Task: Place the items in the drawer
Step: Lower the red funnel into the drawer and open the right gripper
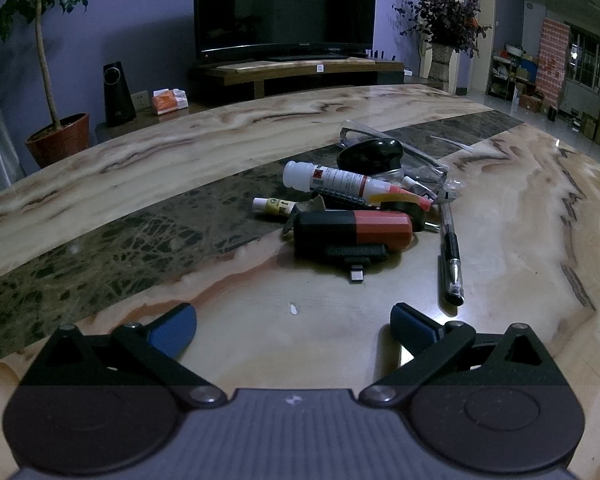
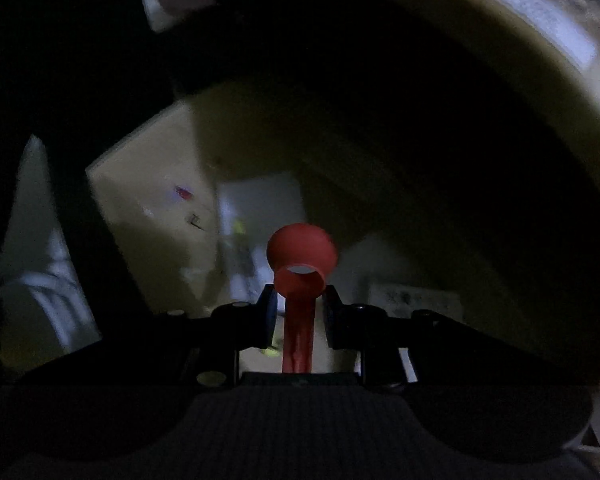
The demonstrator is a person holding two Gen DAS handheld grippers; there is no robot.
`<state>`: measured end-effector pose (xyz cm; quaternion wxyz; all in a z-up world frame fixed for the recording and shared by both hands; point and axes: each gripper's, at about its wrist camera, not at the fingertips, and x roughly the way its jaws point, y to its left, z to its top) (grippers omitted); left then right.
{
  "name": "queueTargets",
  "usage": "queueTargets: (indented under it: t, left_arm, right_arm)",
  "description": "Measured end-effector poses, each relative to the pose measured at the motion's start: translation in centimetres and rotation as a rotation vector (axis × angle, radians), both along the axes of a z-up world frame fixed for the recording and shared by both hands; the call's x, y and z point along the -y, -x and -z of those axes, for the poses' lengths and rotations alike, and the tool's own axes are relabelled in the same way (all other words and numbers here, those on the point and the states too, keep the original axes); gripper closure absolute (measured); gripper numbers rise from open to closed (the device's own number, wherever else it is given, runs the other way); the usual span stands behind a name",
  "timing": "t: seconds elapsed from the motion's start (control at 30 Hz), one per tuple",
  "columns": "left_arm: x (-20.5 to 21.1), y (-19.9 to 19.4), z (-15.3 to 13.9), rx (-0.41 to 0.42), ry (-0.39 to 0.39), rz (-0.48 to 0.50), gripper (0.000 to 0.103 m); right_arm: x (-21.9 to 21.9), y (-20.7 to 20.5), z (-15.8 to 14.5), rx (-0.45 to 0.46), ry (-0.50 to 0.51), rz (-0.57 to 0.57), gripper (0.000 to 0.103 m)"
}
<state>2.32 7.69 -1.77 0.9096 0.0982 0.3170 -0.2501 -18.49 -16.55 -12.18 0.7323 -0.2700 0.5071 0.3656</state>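
Note:
In the left wrist view my left gripper (image 1: 294, 326) stands open just above the marble table (image 1: 120, 176), blue pads wide apart and nothing between them. Ahead of it lies a pile of items: a black-and-red case (image 1: 352, 226), a white glue bottle (image 1: 332, 178), a black pen (image 1: 451, 254), a small white tube (image 1: 270, 205), a black round object (image 1: 370, 154) and clear glasses (image 1: 420, 160). In the dark, blurred right wrist view my right gripper (image 2: 299, 300) is shut on a red tool with a flared round end (image 2: 301, 262), pointing steeply down into a pale drawer interior (image 2: 160, 200).
Beyond the table stand a TV (image 1: 284, 4) on a low wooden stand, a black speaker (image 1: 118, 94), a tissue box (image 1: 170, 101) and two potted plants. In the right wrist view a dark curved table edge (image 2: 380, 100) arches overhead, with faint papers below.

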Motion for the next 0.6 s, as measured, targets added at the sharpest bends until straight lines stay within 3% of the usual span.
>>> queueTargets:
  t: [0.2,0.6]
  left_arm:
    - [0.0,0.0,0.0,0.0,0.0,0.0,0.0]
    - [0.0,0.0,0.0,0.0,0.0,0.0,0.0]
  right_arm:
    - [0.7,-0.8,2.7,-0.023,0.1,0.014,0.077]
    - [0.2,-1.5,4.9,-0.08,0.147,0.055,0.075]
